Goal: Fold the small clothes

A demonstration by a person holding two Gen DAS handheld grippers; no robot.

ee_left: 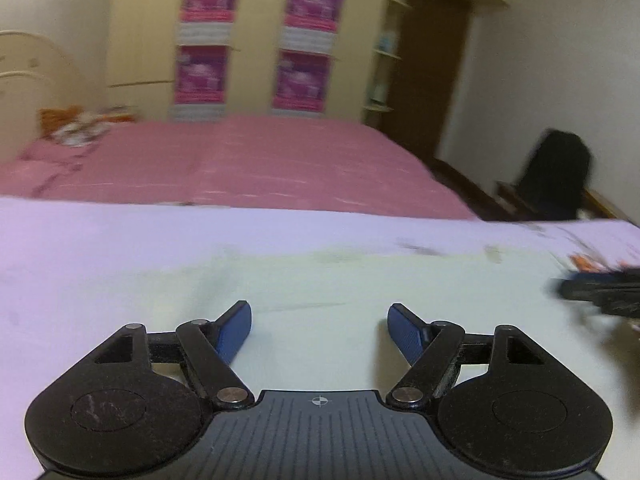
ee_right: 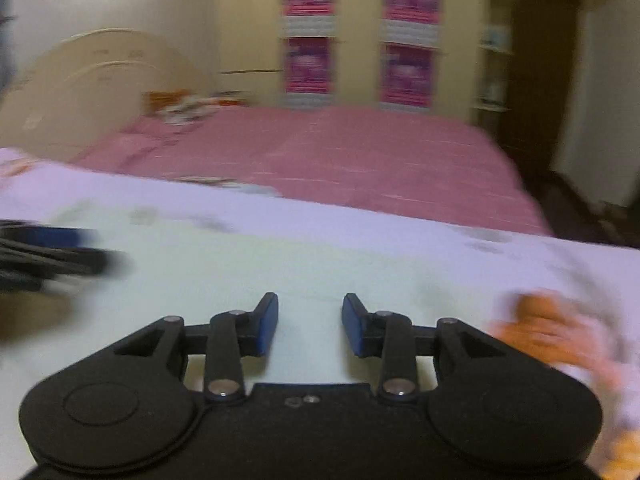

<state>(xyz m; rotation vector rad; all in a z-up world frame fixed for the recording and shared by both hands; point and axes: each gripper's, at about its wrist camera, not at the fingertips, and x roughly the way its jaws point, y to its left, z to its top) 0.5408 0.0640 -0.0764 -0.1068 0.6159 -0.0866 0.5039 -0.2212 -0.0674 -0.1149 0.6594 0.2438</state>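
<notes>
Hovering over the pale cloth (ee_left: 320, 280) mid-table (ee_left: 80, 248), I had left gripper (ee_left: 319, 330) spread wide, right gripper (ee_right: 310, 322) parted, both holding nothing.

Indoor lighting, moderately dim, warm cast. Ceiling lamp glaring off the glossy wardrobe (ee_left: 256, 40) in both views. Motion blur smearing the room and the posters (ee_right: 308, 28); right view blurring worse. Fisheye bending straight lines, dark vignette cutting the corners. Each gripper's body staying sharp, casting soft shadows on the pale surface (ee_left: 320, 280).
</notes>
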